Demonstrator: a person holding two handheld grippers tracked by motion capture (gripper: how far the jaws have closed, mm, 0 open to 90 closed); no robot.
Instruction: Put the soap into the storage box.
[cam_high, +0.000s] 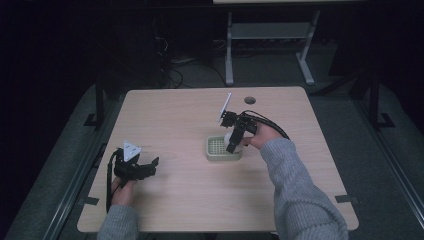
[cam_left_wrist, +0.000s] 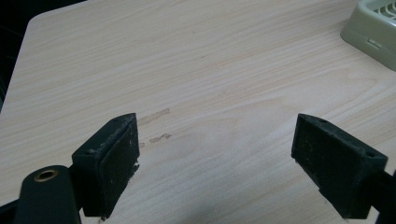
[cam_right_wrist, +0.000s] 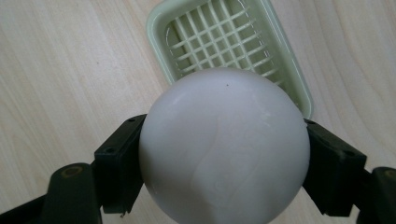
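A smooth white ball (cam_right_wrist: 224, 144) is clamped between the two black jaws of my right gripper (cam_right_wrist: 224, 163). It hangs just above a pale green tray (cam_right_wrist: 292, 79) with a grid floor. In the high view the right gripper (cam_high: 234, 142) points down over that tray (cam_high: 212, 155) near the table's middle, with the ball (cam_high: 229, 137) at its tip. My left gripper (cam_high: 148, 166) rests low at the front left of the table. Its jaws stand wide apart with only bare wood between them (cam_left_wrist: 215, 154).
The light wooden table (cam_high: 175, 115) has a round cable hole (cam_high: 249, 100) at its far edge. The tray's corner (cam_left_wrist: 373, 35) lies ahead and to the right of the left gripper. Beyond the table stand a dark floor and a white desk frame (cam_high: 270, 35).
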